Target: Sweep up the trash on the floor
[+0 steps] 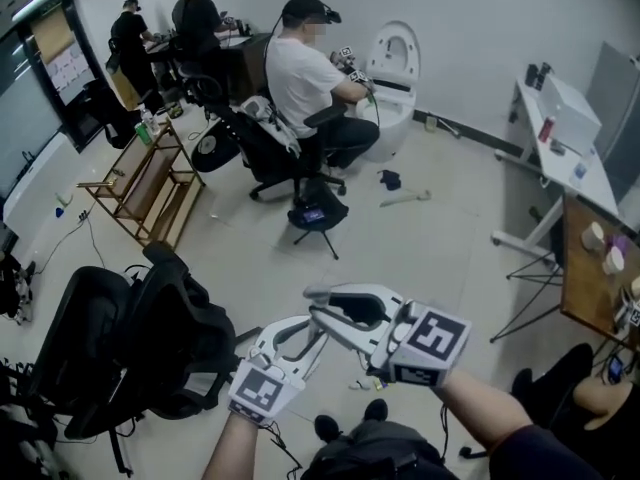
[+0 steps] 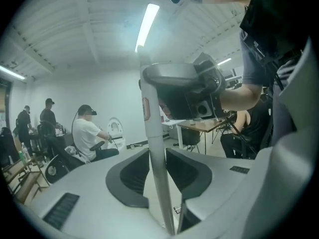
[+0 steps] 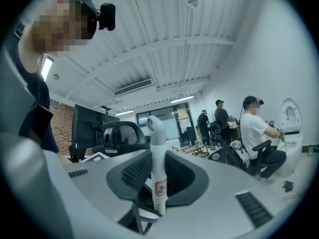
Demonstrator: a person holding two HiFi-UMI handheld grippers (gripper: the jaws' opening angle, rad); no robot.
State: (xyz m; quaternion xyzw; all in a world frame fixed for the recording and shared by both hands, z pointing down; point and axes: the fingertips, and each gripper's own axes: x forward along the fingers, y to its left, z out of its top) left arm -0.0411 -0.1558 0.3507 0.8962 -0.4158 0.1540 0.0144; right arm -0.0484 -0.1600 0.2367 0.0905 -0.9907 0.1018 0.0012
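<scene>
While both grippers are raised over the floor (image 1: 450,238), the left gripper (image 1: 300,330) has its jaws closed on the grey handle (image 2: 155,173), low on the shaft. The right gripper (image 1: 318,303) clamps the same handle near its looped end, at a red label (image 3: 159,185). A small scrap (image 1: 363,383) lies on the floor below.

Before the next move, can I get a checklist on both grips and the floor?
1. Hold of left gripper on grey pole: ok, jaws shut on it.
2. Hold of right gripper on white handle: ok, jaws shut on it.
3. Grippers clear of each other: cannot tell, they overlap in the head view.
4. Trash located: ok, small scrap on the floor, just beneath the right gripper in the head view.
5. Lower ends of pole and handle: cannot tell, out of view.
</scene>
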